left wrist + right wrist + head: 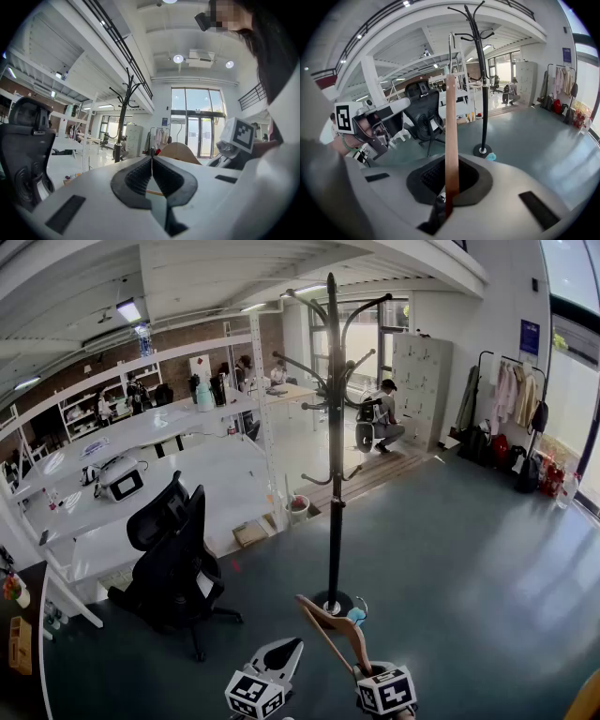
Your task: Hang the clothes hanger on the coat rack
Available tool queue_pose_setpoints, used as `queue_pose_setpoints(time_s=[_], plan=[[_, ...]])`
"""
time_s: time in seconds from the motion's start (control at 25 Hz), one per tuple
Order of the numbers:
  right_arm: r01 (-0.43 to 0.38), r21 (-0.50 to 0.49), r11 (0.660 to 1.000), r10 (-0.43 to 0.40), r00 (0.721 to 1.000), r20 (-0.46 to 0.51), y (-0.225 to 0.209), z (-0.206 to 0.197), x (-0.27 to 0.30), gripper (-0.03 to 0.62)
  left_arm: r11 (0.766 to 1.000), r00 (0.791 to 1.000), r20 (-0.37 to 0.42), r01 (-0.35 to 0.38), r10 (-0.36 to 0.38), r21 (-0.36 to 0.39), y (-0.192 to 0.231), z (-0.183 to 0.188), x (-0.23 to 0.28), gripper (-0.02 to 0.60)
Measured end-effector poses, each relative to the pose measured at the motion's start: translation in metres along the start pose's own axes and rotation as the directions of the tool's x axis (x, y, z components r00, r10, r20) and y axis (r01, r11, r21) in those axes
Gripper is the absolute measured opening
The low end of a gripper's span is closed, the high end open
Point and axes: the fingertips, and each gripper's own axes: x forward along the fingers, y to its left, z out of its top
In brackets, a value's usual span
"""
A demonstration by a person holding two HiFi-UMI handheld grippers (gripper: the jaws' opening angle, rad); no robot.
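Right gripper view: right tongs (449, 180) pinch brown wooden clothes hanger (451, 136); left tongs (152, 173) pressed together. Narrow grip may let hanger pivot, missing black coat rack (483, 93).

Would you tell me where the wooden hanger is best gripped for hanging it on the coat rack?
Take the hanger by its flat wooden arm, from below, as the right tool does: that probably leaves the metal hook free above for the upturned branches of the coat rack.

There is one coat rack (334, 427), one clothes hanger (336, 626) and two claws, the left claw (151, 161) and the right claw (449, 187). There is also one black office chair (173, 559), one grey locker (420, 381), one clothes rail (511, 399) and one crouching person (380, 418).
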Motion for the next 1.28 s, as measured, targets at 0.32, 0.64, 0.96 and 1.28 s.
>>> queue_pose_setpoints(time_s=[0.32, 0.64, 0.96, 1.28], plan=[[-0.008, -0.037, 0.999, 0.008, 1.000, 0.008, -0.029, 0.037, 0.011, 0.006, 0.999, 0.999, 0.009, -0.037, 0.037, -0.006, 0.016, 0.004, 0.014, 0.006], [0.016, -0.097, 0.995, -0.010, 0.998, 0.057, -0.069, 0.123, 0.032, 0.006, 1.000, 0.999, 0.023, -0.031, 0.031, 0.001, 0.056, 0.022, 0.050, 0.006], [0.057, -0.110, 0.992, -0.045, 0.993, 0.112, -0.106, 0.236, 0.064, 0.006, 0.998, 0.999, 0.007, 0.049, -0.049, 0.030, 0.121, 0.045, 0.118, 0.006], [0.080, -0.135, 0.988, -0.061, 0.989, 0.136, -0.125, 0.344, 0.106, 0.006, 0.987, 0.990, -0.005, 0.143, -0.143, 0.076, 0.190, 0.064, 0.177, 0.006]])
